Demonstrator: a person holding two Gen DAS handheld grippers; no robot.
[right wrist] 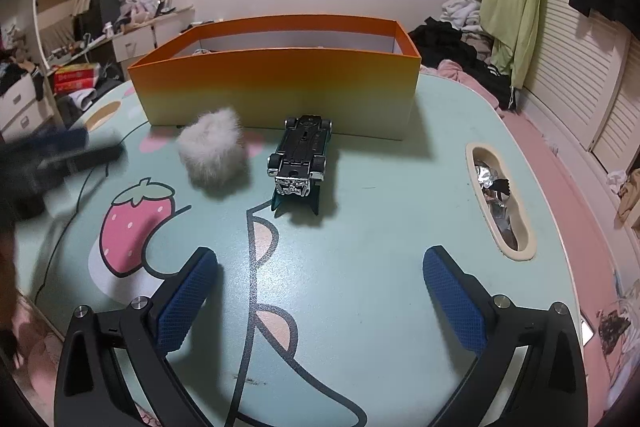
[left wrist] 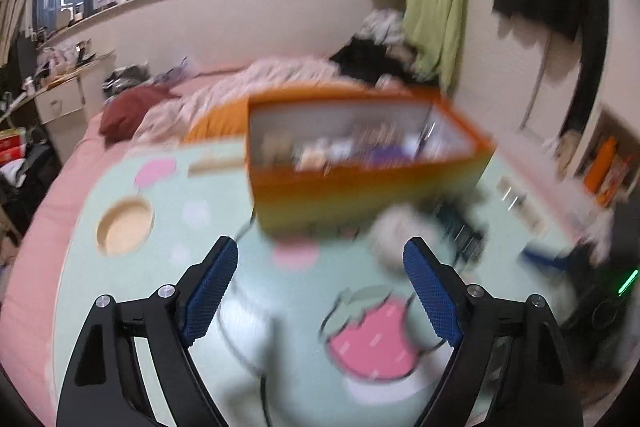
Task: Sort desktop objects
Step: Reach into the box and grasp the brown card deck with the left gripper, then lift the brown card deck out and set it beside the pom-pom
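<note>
A: How does the right gripper (right wrist: 320, 269) stand?

B: Its blue-padded jaws are spread wide with nothing between them, above the mint-green table top with the strawberry print (right wrist: 380, 227). The left gripper (left wrist: 320, 263) is likewise released, its blue pads (left wrist: 212, 291) far apart and empty; its view is heavily blurred.

A: And beyond the right gripper?

B: Take the open orange-and-yellow cardboard box (right wrist: 276, 83) as the landmark. Just in front of its long near wall lies a black and teal toy car (right wrist: 299, 159), flipped on its roof with the chassis and wheels up. Beside the car, to its left and also just in front of the box, sits a fluffy white fur ball (right wrist: 211, 151), apart from the car.

A: Anything in the box?

B: In the left wrist view the box (left wrist: 360, 163) holds a jumble of small items, too smeared to name. The fur ball (left wrist: 394, 233) shows there as a pale blur in front of the box.

A: Elsewhere?

B: To the right of the box, a cream-rimmed oval slot in the table (right wrist: 500, 195) holds crumpled foil and dark scraps.
</note>
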